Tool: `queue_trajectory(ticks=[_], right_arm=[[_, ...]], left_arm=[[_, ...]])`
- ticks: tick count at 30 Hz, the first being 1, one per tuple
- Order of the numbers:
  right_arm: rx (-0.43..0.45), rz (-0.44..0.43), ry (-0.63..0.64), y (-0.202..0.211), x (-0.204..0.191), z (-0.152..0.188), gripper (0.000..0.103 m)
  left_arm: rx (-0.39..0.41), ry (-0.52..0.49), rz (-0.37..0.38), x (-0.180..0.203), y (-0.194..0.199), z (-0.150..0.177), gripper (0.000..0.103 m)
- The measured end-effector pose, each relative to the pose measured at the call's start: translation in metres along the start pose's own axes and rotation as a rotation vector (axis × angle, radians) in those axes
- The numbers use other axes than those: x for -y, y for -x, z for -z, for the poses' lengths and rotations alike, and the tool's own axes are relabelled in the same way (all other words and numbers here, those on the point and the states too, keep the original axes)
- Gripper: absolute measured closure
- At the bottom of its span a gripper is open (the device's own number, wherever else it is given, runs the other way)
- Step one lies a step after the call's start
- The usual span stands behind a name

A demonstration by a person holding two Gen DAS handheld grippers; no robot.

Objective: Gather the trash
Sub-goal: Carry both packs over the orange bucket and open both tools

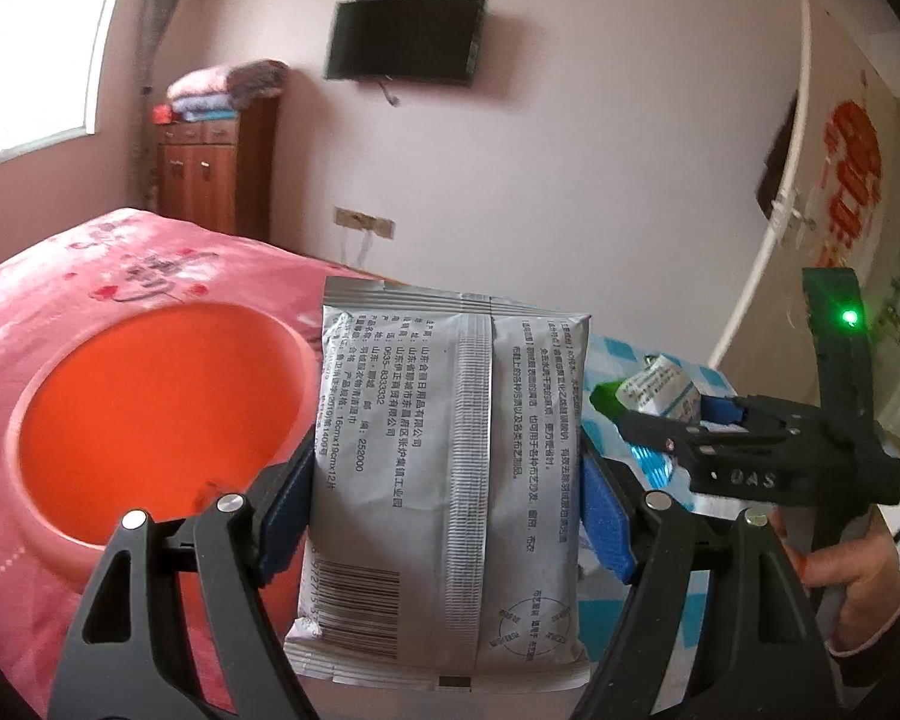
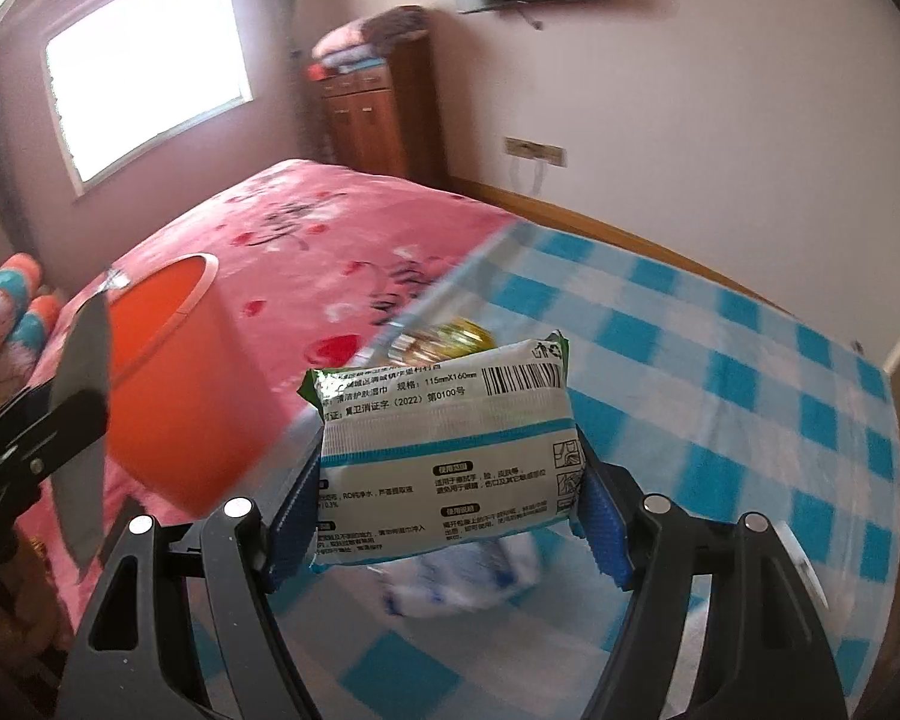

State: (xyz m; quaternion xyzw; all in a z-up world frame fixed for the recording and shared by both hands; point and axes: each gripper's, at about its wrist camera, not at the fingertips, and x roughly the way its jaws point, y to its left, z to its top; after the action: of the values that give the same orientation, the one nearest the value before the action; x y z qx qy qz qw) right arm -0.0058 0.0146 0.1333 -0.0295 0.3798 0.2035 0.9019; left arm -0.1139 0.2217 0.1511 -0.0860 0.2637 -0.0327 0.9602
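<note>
My left gripper (image 1: 447,498) is shut on a silver wet-wipe packet (image 1: 444,468), held upright above the bed with its printed back facing me. An orange bucket (image 1: 156,420) stands on the pink blanket just left of it, its mouth open. My right gripper (image 2: 450,495) is shut on a white, green and blue wipe packet (image 2: 444,450), lifted over the checked cloth. In the left wrist view that right gripper (image 1: 660,414) shows at the right with its packet (image 1: 660,387), held by a hand (image 1: 852,588). In the right wrist view the bucket (image 2: 168,384) lies left, with the silver packet (image 2: 84,420) seen edge-on.
More wrappers lie on the blue-and-white checked cloth (image 2: 720,360): a yellow-green one (image 2: 450,336) behind the held packet and a white-blue crumpled one (image 2: 468,576) beneath it. A pink blanket (image 2: 306,240) covers the bed. A wooden cabinet (image 1: 210,174) and wall TV (image 1: 405,39) stand beyond.
</note>
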Motion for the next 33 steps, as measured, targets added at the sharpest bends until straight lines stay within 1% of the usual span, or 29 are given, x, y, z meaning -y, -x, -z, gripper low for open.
queue_trajectory(ticks=[7,13,19,21,23,26,27,29,31,33], right_arm=[[0.018,-0.087,0.131,-0.005,-0.067,-0.03,0.029],[0.024,-0.158,0.229,-0.022,-0.124,-0.055,0.029],[0.01,-0.208,0.29,-0.048,-0.165,-0.069,0.028],[-0.002,-0.224,0.303,-0.06,-0.178,-0.072,0.026],[-0.005,-0.234,0.314,-0.071,-0.186,-0.072,0.024],[-0.015,-0.268,0.304,-0.084,-0.191,-0.072,0.014],[-0.017,-0.265,0.297,-0.085,-0.19,-0.071,0.012],[-0.017,-0.275,0.271,-0.087,-0.185,-0.07,0.012],[-0.004,-0.28,0.236,-0.085,-0.177,-0.07,0.012],[0.015,-0.268,0.196,-0.08,-0.164,-0.069,0.012]], left_arm=[[0.061,0.056,-0.13,-0.049,0.02,-0.014,0.026],[0.069,0.126,-0.228,-0.094,0.02,-0.018,0.026],[0.065,0.178,-0.285,-0.126,0.012,-0.021,0.026],[0.057,0.199,-0.294,-0.136,0.005,-0.022,0.026],[0.044,0.214,-0.292,-0.143,0.0,-0.021,0.025],[0.013,0.233,-0.311,-0.15,-0.011,-0.015,0.022],[0.006,0.245,-0.308,-0.153,-0.013,-0.013,0.022],[0.011,0.259,-0.301,-0.158,-0.015,-0.012,0.022],[0.023,0.263,-0.296,-0.16,-0.014,-0.012,0.02],[0.03,0.26,-0.311,-0.159,-0.011,-0.012,0.017]])
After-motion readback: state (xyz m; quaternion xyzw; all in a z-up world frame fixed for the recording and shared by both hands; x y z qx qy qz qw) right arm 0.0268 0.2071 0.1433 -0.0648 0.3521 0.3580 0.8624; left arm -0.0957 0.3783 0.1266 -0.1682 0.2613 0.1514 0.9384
